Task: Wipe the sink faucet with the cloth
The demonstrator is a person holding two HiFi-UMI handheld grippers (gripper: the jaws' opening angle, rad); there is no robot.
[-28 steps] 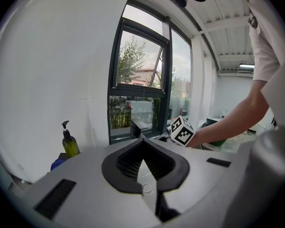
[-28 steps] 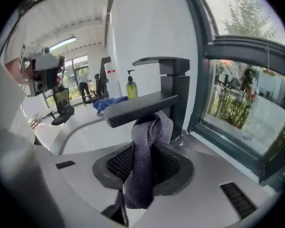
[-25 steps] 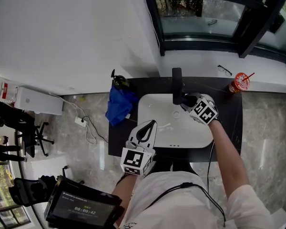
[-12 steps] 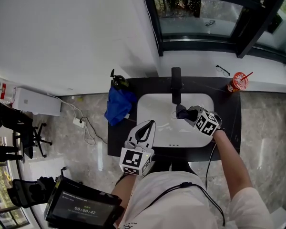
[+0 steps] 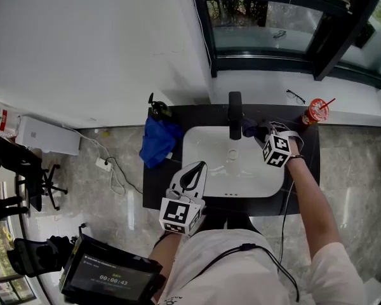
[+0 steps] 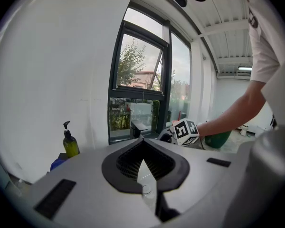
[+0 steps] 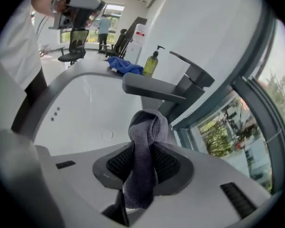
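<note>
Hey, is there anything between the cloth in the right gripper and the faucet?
Nothing visible does. The right gripper is shut on the grey cloth, which sits just short of the faucet with only open air between them. The soap bottle and blue rag lie beyond the faucet.

**A:** What is on the bench [image 5: 308, 164]?

**B:** The sink [image 5: 206, 161] sits in its middle, with the faucet [image 5: 235, 114] at the sink's back edge. At the left end is a rag [image 5: 157, 140], with a bottle [image 5: 157, 108] behind it. A cup [image 5: 316, 111] stands at the back right corner, and glasses [image 5: 296, 94] lie on the sill [image 5: 267, 84] behind.

**A:** And the grippers?

**B:** The right hand-held gripper [image 5: 259, 131], with the cloth [image 5: 249, 130] between its jaws, is just right of the faucet. The left hand-held gripper [image 5: 200, 165] is over the sink's front left rim.
</note>
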